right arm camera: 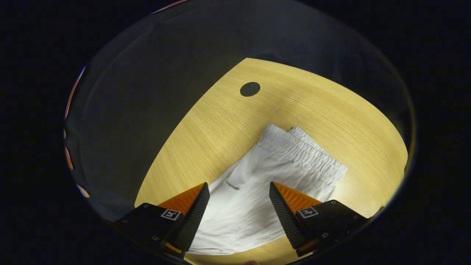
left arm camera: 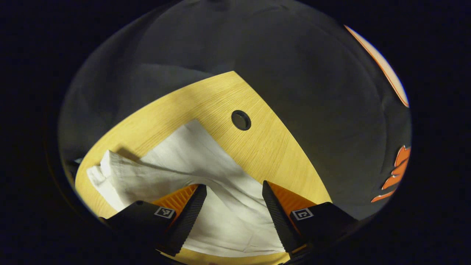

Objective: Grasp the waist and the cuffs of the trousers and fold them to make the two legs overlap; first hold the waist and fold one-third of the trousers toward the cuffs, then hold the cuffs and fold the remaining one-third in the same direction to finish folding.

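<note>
White trousers (left arm camera: 206,165) lie on a light wooden table (left arm camera: 228,95). In the left gripper view the cloth runs from a bunched end at the left (left arm camera: 101,173) down under my left gripper (left arm camera: 233,193), which hovers open over it. In the right gripper view the elastic waistband (right arm camera: 312,152) lies at the far end of the trousers (right arm camera: 254,195), with the cloth spreading back between the fingers. My right gripper (right arm camera: 239,193) is open above the cloth, nothing between its fingers. Whether either gripper touches the cloth I cannot tell.
A round dark hole (left arm camera: 241,120) in the tabletop lies beyond the trousers; it appears again as the hole (right arm camera: 250,89) in the right gripper view. Bare table (right arm camera: 331,110) surrounds the waistband. The table's edges drop off to the dark booth wall.
</note>
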Motion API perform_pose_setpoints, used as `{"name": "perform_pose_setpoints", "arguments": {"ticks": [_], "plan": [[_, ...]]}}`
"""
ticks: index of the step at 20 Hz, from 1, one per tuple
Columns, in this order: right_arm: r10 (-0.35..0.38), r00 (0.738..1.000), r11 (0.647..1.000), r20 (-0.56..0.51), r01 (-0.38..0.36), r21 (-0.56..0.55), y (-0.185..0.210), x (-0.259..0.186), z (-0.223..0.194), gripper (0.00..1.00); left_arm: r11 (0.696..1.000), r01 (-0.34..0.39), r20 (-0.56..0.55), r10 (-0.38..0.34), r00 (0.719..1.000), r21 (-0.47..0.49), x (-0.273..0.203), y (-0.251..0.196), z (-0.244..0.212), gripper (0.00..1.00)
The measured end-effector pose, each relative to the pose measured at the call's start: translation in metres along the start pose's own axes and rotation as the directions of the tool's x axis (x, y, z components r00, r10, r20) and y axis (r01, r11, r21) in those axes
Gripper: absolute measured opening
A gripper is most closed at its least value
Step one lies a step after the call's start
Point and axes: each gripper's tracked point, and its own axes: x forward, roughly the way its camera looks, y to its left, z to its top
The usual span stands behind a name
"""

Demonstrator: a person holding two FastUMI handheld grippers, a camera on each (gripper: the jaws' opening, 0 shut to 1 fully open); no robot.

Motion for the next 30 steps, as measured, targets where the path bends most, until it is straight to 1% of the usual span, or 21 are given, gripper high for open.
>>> {"name": "perform_pose_setpoints", "arguments": {"ticks": [3,5,8,9,10,11,12,14,17,20,23,24,25,27,29,30], "plan": [[0.067,0.998,0.998,0.007,-0.068,0.016,0.002,-0.031,-0.012,0.99,0.999,0.022,0.027,-0.023,0.999,0.042,-0.019,-0.011,-0.003,1.0],[0.084,0.996,0.996,0.007,-0.084,0.01,-0.008,-0.048,-0.018,0.99,0.998,0.03,0.046,-0.033,0.998,0.057,-0.031,-0.011,-0.004,0.99],[0.071,0.997,0.997,0.025,-0.07,-0.025,-0.032,-0.062,-0.02,0.99,0.996,-0.014,0.08,0.008,0.997,0.084,-0.058,0.003,0.003,1.0],[0.071,0.997,0.997,0.027,-0.07,-0.032,-0.038,-0.067,-0.021,0.99,0.997,-0.017,0.091,0.01,0.996,0.079,-0.068,0.003,0.003,1.0],[0.075,0.997,0.997,0.025,-0.074,-0.034,-0.043,-0.07,-0.023,0.99,0.997,-0.004,0.104,-0.004,0.995,0.073,-0.076,-0.001,0.003,1.0],[0.078,0.997,0.997,0.02,-0.078,-0.031,-0.049,-0.075,-0.025,0.98,0.998,0.009,0.117,-0.017,0.993,0.07,-0.083,-0.006,-0.001,0.96],[0.083,0.996,0.996,0.02,-0.083,-0.024,-0.055,-0.078,-0.025,0.99,0.997,0.008,0.13,-0.018,0.991,0.074,-0.092,-0.009,-0.003,0.99],[0.088,0.996,0.996,0.026,-0.088,-0.008,-0.07,-0.08,-0.021,0.99,0.995,-0.004,0.17,-0.014,0.985,0.102,-0.11,-0.012,-0.007,0.99],[0.069,0.997,0.997,0.04,-0.07,0.021,-0.101,-0.076,-0.019,0.99,0.988,-0.019,0.258,-0.021,0.966,0.151,-0.138,-0.025,-0.011,0.99],[0.056,0.998,0.996,0.038,-0.058,0.065,-0.124,-0.062,-0.014,0.98,0.978,-0.04,0.347,-0.034,0.937,0.204,-0.17,-0.034,-0.014,0.99],[0.057,0.998,0.993,0.024,-0.059,0.097,-0.134,-0.042,-0.01,0.99,0.961,-0.078,0.437,-0.047,0.898,0.265,-0.197,-0.046,-0.017,0.99],[0.055,0.998,0.993,0.018,-0.056,0.104,-0.135,-0.034,-0.008,0.99,0.956,-0.092,0.458,-0.049,0.887,0.279,-0.205,-0.049,-0.018,1.0],[0.053,0.999,0.992,0.012,-0.054,0.11,-0.137,-0.028,-0.006,0.98,0.952,-0.103,0.473,-0.048,0.88,0.289,-0.212,-0.052,-0.021,0.99],[0.069,0.998,0.988,0.005,-0.069,0.14,-0.134,-0.014,0.001,0.99,0.949,-0.112,0.494,-0.052,0.868,0.296,-0.221,-0.054,-0.024,1.0],[0.081,0.997,0.981,-0.001,-0.08,0.176,-0.131,-0.003,0.007,0.99,0.948,-0.113,0.501,-0.054,0.864,0.297,-0.225,-0.053,-0.03,0.99],[0.088,0.996,0.978,-0.007,-0.085,0.193,-0.13,0.002,0.008,0.99,0.946,-0.128,0.506,-0.043,0.862,0.298,-0.223,-0.052,-0.031,0.99]]}}
